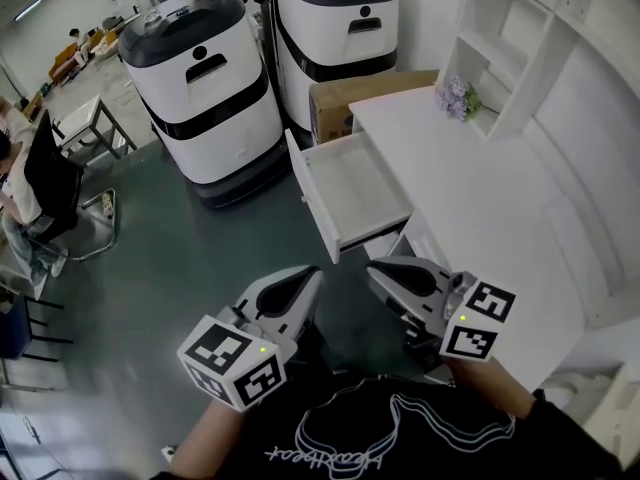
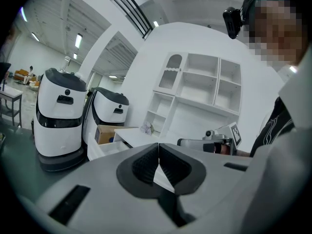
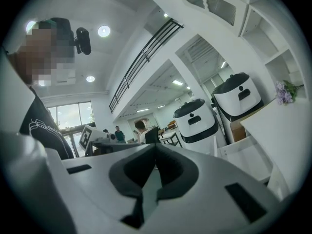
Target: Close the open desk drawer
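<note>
The left gripper (image 1: pixel 300 283) and right gripper (image 1: pixel 388 270) are both pressed together, empty; the drawer (image 1: pixel 352 188) gapes open just ahead of them.

Head view: from high up, steeply down on desk (image 1: pixel 480 198), drawer (image 1: pixel 355 183), left gripper (image 1: pixel 312 274) and right gripper (image 1: pixel 378 268) close below. Left gripper view: low, roughly level, toward shelves (image 2: pixel 195 89). Right gripper view: low, tilted upward. Shared by all: drawer, white machines (image 1: pixel 200 78).

Bright even daylight-white light, fisheye-bent edges
</note>
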A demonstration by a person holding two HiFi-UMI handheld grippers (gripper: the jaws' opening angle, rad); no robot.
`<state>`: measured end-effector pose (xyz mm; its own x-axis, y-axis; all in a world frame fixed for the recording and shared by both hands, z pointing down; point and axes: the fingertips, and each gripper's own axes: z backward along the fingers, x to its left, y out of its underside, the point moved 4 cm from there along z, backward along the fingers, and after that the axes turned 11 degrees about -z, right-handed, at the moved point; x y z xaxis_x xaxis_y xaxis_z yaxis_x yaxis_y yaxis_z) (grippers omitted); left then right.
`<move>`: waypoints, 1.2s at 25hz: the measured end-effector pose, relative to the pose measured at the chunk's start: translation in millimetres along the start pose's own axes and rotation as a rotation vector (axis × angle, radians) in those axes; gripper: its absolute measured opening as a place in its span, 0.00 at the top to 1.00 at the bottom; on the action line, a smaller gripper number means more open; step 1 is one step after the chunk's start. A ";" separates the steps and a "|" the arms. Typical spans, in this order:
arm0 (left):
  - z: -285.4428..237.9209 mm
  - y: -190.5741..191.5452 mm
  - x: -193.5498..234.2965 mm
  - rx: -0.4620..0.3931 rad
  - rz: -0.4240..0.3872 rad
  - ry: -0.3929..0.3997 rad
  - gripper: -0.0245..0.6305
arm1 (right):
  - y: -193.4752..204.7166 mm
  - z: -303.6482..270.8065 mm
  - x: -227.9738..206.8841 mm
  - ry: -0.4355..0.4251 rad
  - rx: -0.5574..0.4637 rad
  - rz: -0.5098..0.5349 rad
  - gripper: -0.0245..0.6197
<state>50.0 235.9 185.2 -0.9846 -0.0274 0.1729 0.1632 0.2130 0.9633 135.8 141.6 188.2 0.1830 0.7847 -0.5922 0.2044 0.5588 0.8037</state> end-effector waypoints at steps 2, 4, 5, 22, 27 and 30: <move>-8.4 1.4 10.2 0.010 -0.011 0.010 0.96 | -2.7 -5.2 -10.3 0.015 -0.005 -0.006 0.95; -18.8 1.9 23.9 0.022 -0.017 0.022 0.96 | -8.0 -11.8 -21.8 0.031 -0.014 -0.013 0.95; -24.2 1.7 32.2 0.027 -0.017 0.027 0.95 | -11.1 -15.7 -28.2 0.041 -0.018 -0.018 0.95; -130.4 15.4 179.1 0.196 -0.025 0.200 0.95 | -48.1 -104.4 -138.6 0.248 -0.077 -0.155 0.95; -154.7 31.4 210.0 0.236 -0.030 0.246 0.95 | -44.8 -118.8 -164.9 0.305 -0.099 -0.198 0.95; -166.1 47.8 227.1 0.269 -0.025 0.262 0.96 | -38.7 -127.0 -178.2 0.341 -0.102 -0.222 0.95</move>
<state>-155.3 77.6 304.6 -0.9329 -0.2773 0.2297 0.0824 0.4566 0.8858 -26.8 14.2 270.0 -0.1867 0.6766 -0.7123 0.1033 0.7345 0.6706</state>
